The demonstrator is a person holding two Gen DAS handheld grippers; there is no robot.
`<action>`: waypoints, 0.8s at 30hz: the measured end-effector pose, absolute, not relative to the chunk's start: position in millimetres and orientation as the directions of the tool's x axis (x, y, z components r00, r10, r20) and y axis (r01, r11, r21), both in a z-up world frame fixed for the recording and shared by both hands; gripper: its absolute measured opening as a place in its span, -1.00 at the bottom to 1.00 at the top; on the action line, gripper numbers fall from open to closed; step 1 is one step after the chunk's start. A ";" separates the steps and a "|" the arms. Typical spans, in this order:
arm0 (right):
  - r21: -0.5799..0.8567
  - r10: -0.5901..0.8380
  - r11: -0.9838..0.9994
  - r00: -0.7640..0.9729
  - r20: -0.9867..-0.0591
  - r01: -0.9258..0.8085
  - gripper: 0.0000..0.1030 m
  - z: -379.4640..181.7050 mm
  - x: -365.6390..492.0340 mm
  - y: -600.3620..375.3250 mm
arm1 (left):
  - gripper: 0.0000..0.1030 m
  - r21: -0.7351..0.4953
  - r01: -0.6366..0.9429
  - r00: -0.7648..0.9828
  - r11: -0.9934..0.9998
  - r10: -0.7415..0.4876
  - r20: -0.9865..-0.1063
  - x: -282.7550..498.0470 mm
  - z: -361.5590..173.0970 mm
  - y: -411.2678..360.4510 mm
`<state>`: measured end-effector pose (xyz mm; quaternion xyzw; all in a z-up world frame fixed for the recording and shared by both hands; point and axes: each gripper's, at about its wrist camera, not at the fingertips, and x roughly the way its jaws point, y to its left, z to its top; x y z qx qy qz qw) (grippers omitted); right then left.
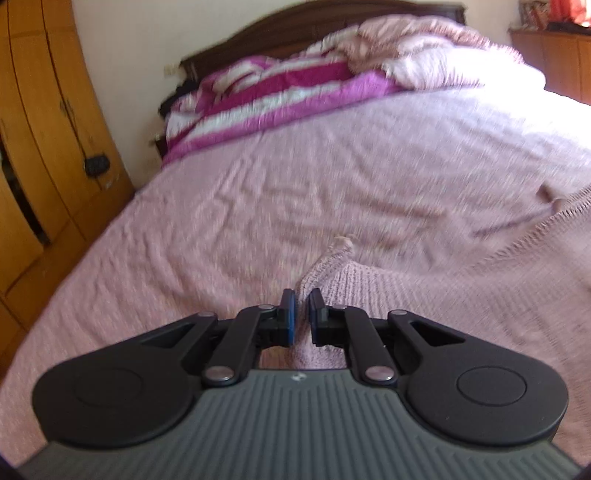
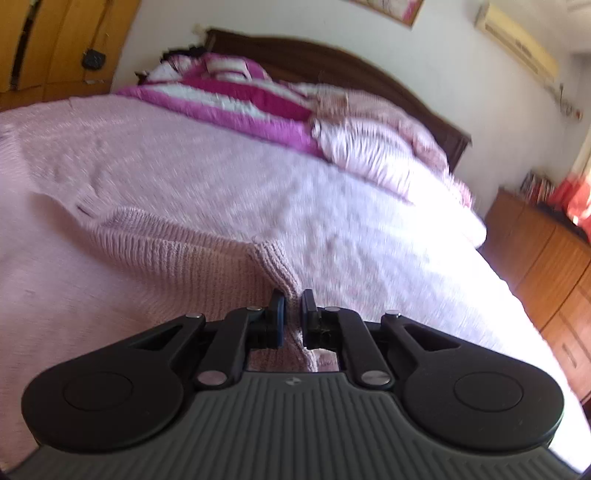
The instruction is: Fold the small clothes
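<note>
Two black fingers of the left gripper (image 1: pixel 302 295) stand close together in the left wrist view, with a fold of pink knitted sweater (image 1: pixel 424 291) pinched in the narrow gap between their blue pads. From that pinched corner the sweater spreads away to the right across the pink bedspread (image 1: pixel 258 192), its ribbed edge running up toward the right border. A magenta and white striped blanket (image 1: pixel 280 92) lies bunched near the dark headboard (image 1: pixel 332 14), and a wooden wardrobe (image 1: pixel 44 122) stands at the left. In the right wrist view the right gripper (image 2: pixel 292 300) is likewise nearly closed, clamping a ribbed corner of the same sweater (image 2: pixel 177 254), which stretches off to the left over the bedspread (image 2: pixel 369 221). The striped blanket (image 2: pixel 236 96) sits by the headboard (image 2: pixel 332 55), a wooden dresser (image 2: pixel 546 258) stands at the right, and an air conditioner (image 2: pixel 517 40) hangs on the wall. Both views are motion-blurred.
</note>
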<state>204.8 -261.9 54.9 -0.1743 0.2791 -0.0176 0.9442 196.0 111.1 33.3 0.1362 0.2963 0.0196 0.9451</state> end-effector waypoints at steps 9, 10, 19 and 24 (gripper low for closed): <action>-0.374 -0.212 0.927 0.805 -0.555 -0.014 0.00 19.1 234.8 -272.8 | 0.02 0.226 -0.046 0.805 0.973 0.170 -0.569 202.9 18.9 137.2; -0.377 -0.221 0.926 0.807 -0.547 -0.002 0.08 19.4 230.3 -273.8 | 0.03 0.202 -0.045 0.804 0.978 0.155 -0.574 201.8 21.8 142.0; -0.103 -0.098 0.994 0.817 -0.568 0.048 0.60 48.7 183.6 -295.1 | 0.23 0.115 -0.042 0.798 0.992 0.103 -0.594 191.2 30.7 161.1; -0.029 -0.038 0.999 0.820 -0.572 0.026 0.84 38.5 159.8 -293.9 | 0.23 0.097 -0.054 0.786 0.994 0.102 -0.610 188.9 22.6 160.3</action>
